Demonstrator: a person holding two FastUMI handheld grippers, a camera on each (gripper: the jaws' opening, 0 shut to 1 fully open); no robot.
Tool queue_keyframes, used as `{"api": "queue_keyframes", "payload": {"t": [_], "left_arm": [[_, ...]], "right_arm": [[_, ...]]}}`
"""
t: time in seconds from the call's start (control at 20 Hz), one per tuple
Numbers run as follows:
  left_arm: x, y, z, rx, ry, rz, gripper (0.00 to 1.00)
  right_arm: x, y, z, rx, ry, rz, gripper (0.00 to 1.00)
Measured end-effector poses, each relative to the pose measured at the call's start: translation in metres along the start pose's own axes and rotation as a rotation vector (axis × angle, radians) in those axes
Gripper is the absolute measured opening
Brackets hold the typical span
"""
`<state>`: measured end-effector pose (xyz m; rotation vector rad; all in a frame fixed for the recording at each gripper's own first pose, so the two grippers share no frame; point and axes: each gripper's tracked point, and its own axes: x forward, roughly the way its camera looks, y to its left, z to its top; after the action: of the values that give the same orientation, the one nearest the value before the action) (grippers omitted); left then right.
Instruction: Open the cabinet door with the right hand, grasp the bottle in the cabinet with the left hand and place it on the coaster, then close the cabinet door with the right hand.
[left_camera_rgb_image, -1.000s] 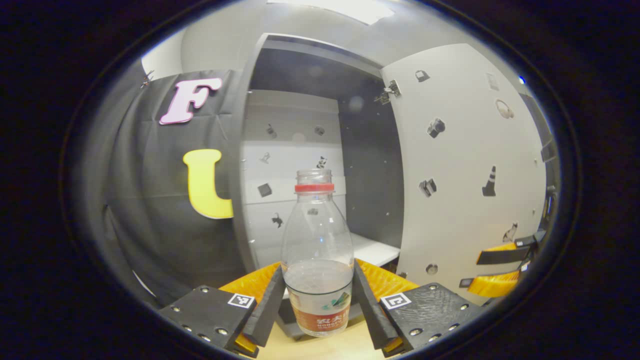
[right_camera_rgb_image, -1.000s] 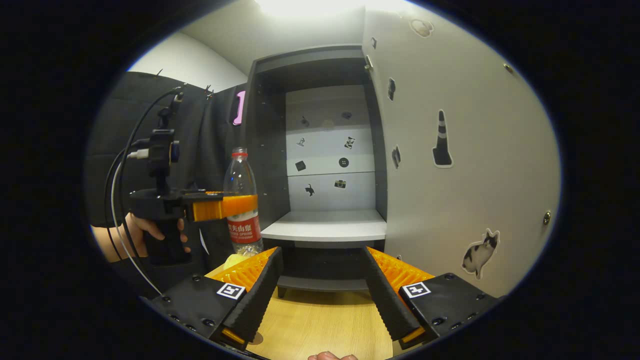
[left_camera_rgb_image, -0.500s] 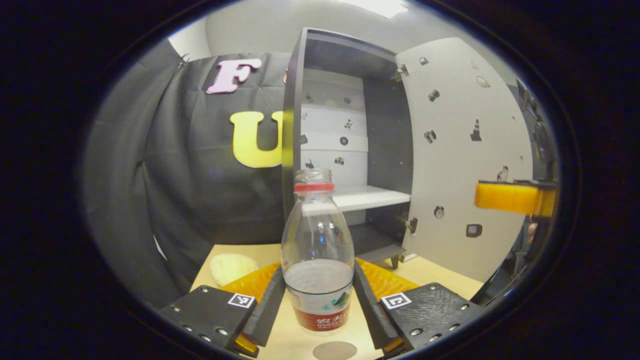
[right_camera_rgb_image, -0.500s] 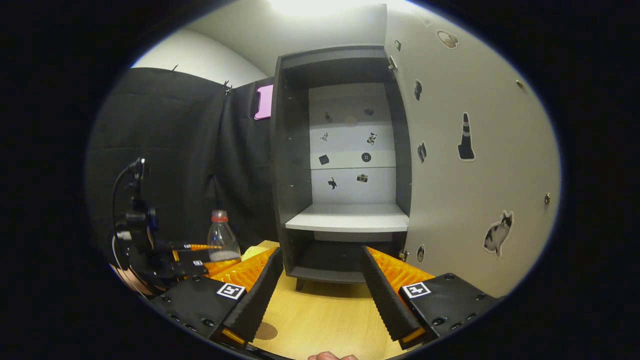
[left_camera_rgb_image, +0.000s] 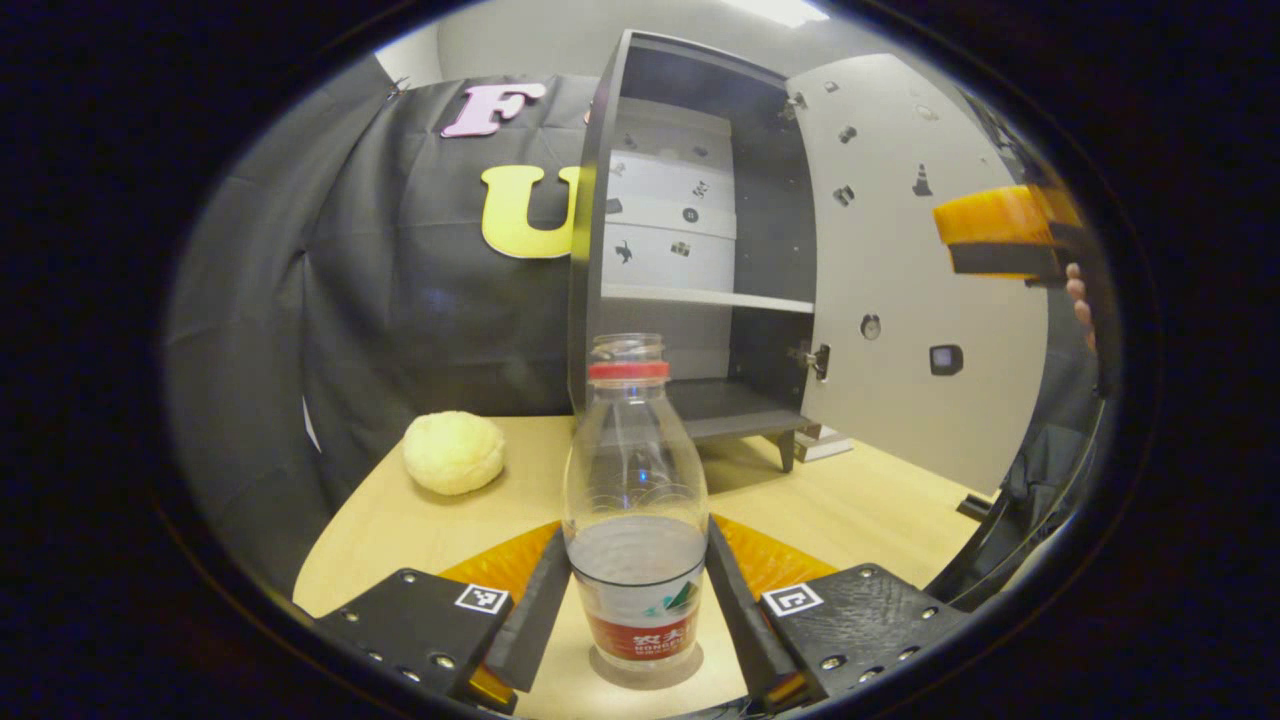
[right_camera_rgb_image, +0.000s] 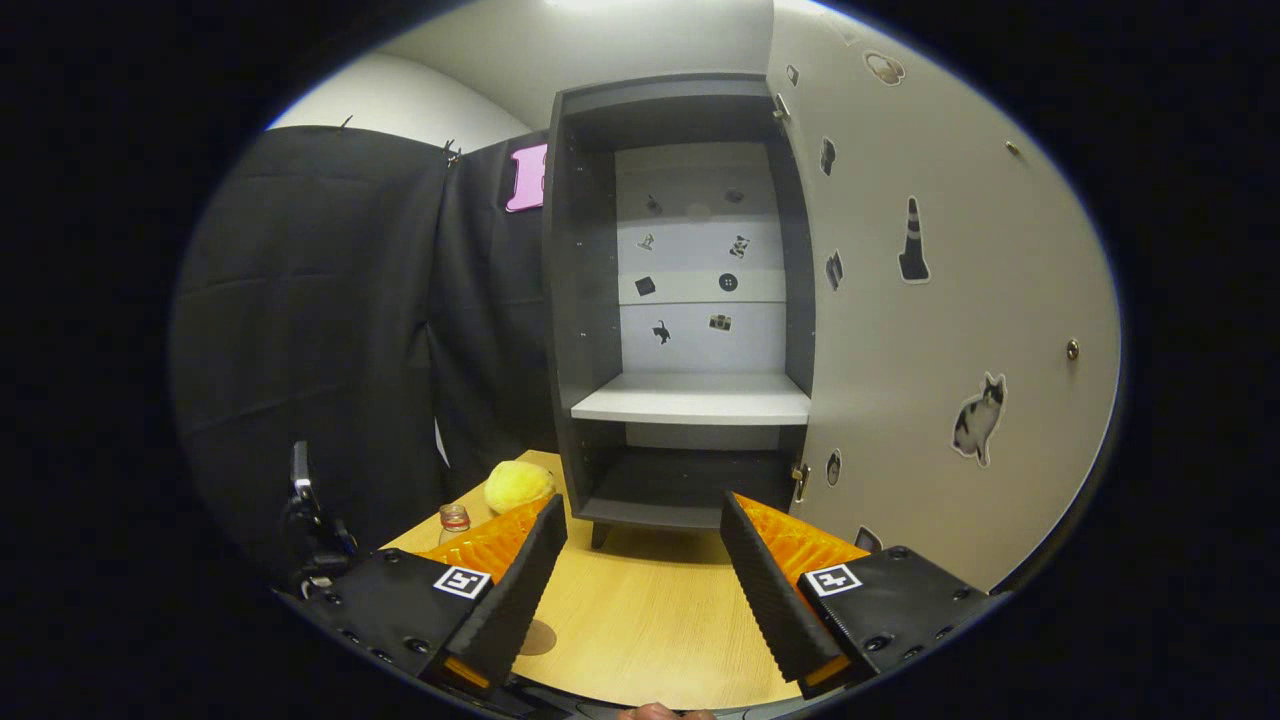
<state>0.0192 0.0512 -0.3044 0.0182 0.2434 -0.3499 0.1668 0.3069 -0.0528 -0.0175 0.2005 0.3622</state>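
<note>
Staged recording booth, lab-type, not home. Black cloth wall (right_camera_rgb_image: 330, 300) hangs behind my light wood table (right_camera_rgb_image: 650, 620). Small dark cabinet (right_camera_rgb_image: 690, 300) stands on table, door (right_camera_rgb_image: 930, 300) and back panel dotted with stickers (right_camera_rgb_image: 978, 418).

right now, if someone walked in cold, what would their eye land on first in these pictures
First the clear plastic bottle with its red neck ring, held between the left gripper's fingers just above the wooden table. Behind it stands the dark cabinet, its sticker-dotted door swung wide open and the shelves bare. A yellow foam ball sits on the table left of the cabinet, and the right gripper hangs open facing the shelves.
</note>
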Motion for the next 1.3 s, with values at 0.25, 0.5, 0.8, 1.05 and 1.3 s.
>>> {"api": "queue_keyframes", "payload": {"t": [0.25,0.5,0.8,1.05,1.3], "left_arm": [[0.002,-0.001,-0.032,0.066,-0.015,0.037,0.80],[0.005,0.007,-0.037,0.053,-0.064,0.116,0.74],[0.015,0.004,-0.051,0.018,-0.073,0.132,0.77],[0.009,-0.004,-0.055,0.041,-0.065,0.127,0.75],[-0.003,-0.010,-0.060,0.007,-0.020,0.111,0.90]], "right_arm": [[-0.005,0.003,-0.007,0.029,0.035,-0.003,0.98],[-0.008,-0.005,-0.013,-0.003,0.067,-0.013,0.98],[-0.012,-0.006,-0.022,-0.060,0.099,-0.006,0.98],[-0.011,0.001,-0.027,-0.072,0.114,0.018,0.98],[-0.011,0.000,-0.031,-0.077,0.117,0.020,0.98]]}}
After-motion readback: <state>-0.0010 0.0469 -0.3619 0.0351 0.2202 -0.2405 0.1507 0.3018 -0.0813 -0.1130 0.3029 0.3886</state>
